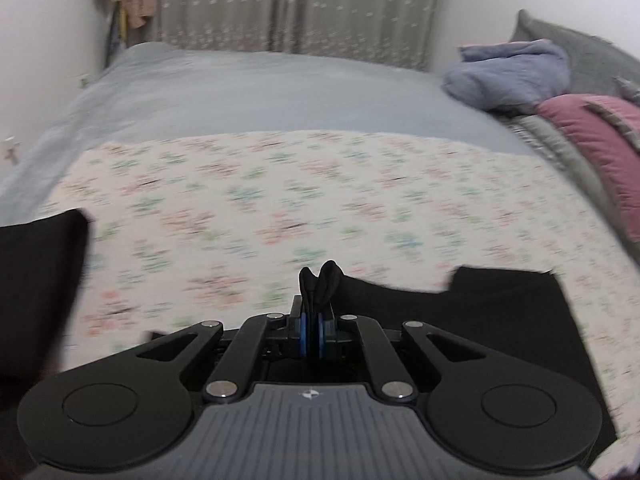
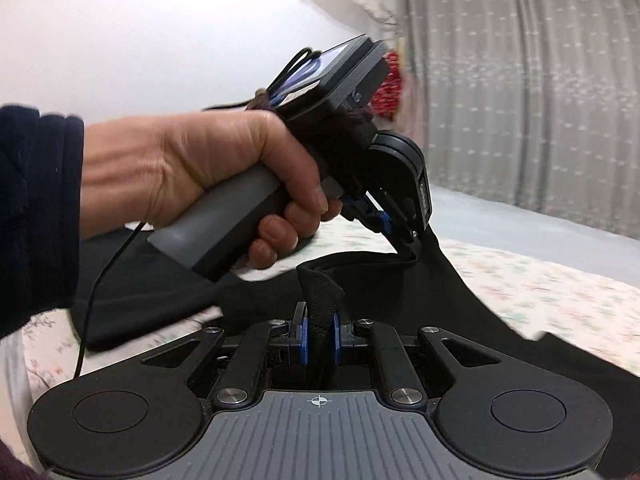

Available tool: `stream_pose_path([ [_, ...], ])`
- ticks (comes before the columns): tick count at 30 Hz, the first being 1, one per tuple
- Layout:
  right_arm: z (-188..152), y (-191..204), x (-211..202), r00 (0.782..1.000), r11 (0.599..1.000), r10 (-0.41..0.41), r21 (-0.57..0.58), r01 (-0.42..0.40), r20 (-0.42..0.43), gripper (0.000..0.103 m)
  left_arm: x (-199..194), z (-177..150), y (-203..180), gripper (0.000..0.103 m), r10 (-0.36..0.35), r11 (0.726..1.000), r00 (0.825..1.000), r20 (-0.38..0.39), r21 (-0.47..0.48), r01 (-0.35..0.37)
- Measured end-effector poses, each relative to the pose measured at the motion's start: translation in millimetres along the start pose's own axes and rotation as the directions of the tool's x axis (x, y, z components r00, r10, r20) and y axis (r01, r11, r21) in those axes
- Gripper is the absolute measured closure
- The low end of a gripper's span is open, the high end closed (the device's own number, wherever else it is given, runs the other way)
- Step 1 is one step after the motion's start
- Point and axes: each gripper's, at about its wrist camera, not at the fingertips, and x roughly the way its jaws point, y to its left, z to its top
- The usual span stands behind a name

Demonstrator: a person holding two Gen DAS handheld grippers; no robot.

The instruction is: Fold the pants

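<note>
The black pants (image 1: 500, 304) lie on a floral sheet (image 1: 280, 200) over the bed. My left gripper (image 1: 314, 320) is shut on a bunched fold of the pants edge, which sticks up between its blue pads. In the right wrist view my right gripper (image 2: 320, 336) is shut on a thick band of the black pants (image 2: 460, 288). The left gripper (image 2: 404, 240), held in a hand, pinches the same raised edge just beyond it. The cloth hangs down from both grips to the bed.
A grey-blue bedcover (image 1: 260, 88) stretches to the curtain (image 1: 300, 4). A blue blanket (image 1: 516, 72), pink quilt (image 1: 600, 140) and grey pillow (image 1: 580, 48) pile at the right. Another black part of the pants (image 1: 36, 280) shows at left.
</note>
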Motion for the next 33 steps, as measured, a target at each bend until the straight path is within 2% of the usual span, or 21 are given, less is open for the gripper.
stream_pose_path([
  [5, 0.1, 16.2, 29.5, 0.998, 0.998, 0.056, -0.016, -0.057, -0.036, 0.091, 7.8, -10.5, 33.1, 0.103, 0.075, 0.997, 0.997, -0.025, 0.007, -0.075],
  [8, -1.3, 29.1, 46.4, 0.994, 0.996, 0.087, -0.012, -0.088, -0.061, 0.091, 13.9, -13.9, 50.9, 0.103, 0.096, 0.995, 0.995, -0.039, 0.001, -0.096],
  [14, -6.1, 38.2, 80.0, 0.982, 0.989, 0.145, 0.026, -0.143, -0.120, 0.091, 30.6, -18.3, 57.5, 0.103, 0.130, 0.991, 0.989, -0.065, 0.049, -0.127],
  [17, -10.8, 32.8, 85.4, 0.971, 0.979, 0.198, 0.075, -0.190, -0.137, 0.084, 30.4, -13.0, 68.5, 0.103, 0.114, 0.993, 0.991, -0.067, -0.007, -0.114],
  [18, -12.0, 30.1, 84.3, 0.965, 0.974, 0.218, 0.095, -0.206, -0.143, 0.076, 28.9, -11.2, 71.2, 0.103, 0.127, 0.991, 0.990, -0.065, -0.032, -0.130],
  [19, -12.7, 26.9, 80.0, 0.958, 0.966, 0.246, 0.119, -0.230, -0.147, 0.061, 26.1, -9.9, 71.9, 0.103, 0.139, 0.989, 0.989, -0.058, -0.045, -0.142],
  [21, -12.2, 17.9, 62.7, 0.942, 0.944, 0.308, 0.170, -0.284, -0.133, 0.039, 17.2, -7.6, 67.9, 0.102, 0.139, 0.989, 0.990, -0.017, -0.043, -0.139],
  [22, -13.4, 15.8, 50.7, 0.940, 0.938, 0.320, 0.178, -0.296, -0.118, 0.034, 13.3, -6.7, 65.3, 0.099, 0.144, 0.989, 0.990, 0.003, -0.045, -0.143],
  [24, -11.3, 10.1, 26.7, 0.941, 0.938, 0.323, 0.171, -0.303, -0.103, 0.034, 6.7, -6.3, 62.3, 0.091, 0.159, 0.985, 0.987, 0.014, -0.065, -0.157],
  [26, -13.9, 0.1, 3.9, 0.944, 0.941, 0.313, 0.168, -0.293, -0.108, 0.031, 0.3, -8.4, 60.7, 0.064, 0.205, 0.975, 0.979, 0.014, -0.084, -0.203],
  [29, -21.8, -38.6, -30.9, 0.948, 0.939, 0.292, 0.228, -0.258, -0.127, 0.029, -15.1, -14.2, 59.0, 0.061, 0.270, 0.958, 0.962, 0.030, -0.111, -0.266],
  [30, -24.9, -54.0, -42.8, 0.952, 0.935, 0.280, 0.260, -0.241, -0.127, 0.029, -23.7, -16.8, 57.6, 0.061, 0.275, 0.954, 0.960, 0.052, -0.142, -0.265],
  [31, -28.2, -71.9, -54.9, 0.957, 0.932, 0.262, 0.289, -0.218, -0.125, 0.029, -35.2, -21.1, 55.5, 0.061, 0.250, 0.954, 0.964, 0.085, -0.193, -0.230],
  [33, -35.2, -110.7, -76.3, 0.972, 0.936, 0.194, 0.322, -0.143, -0.131, 0.028, -53.6, -34.2, 41.7, 0.061, 0.129, 0.962, 0.980, 0.149, -0.258, -0.087],
])
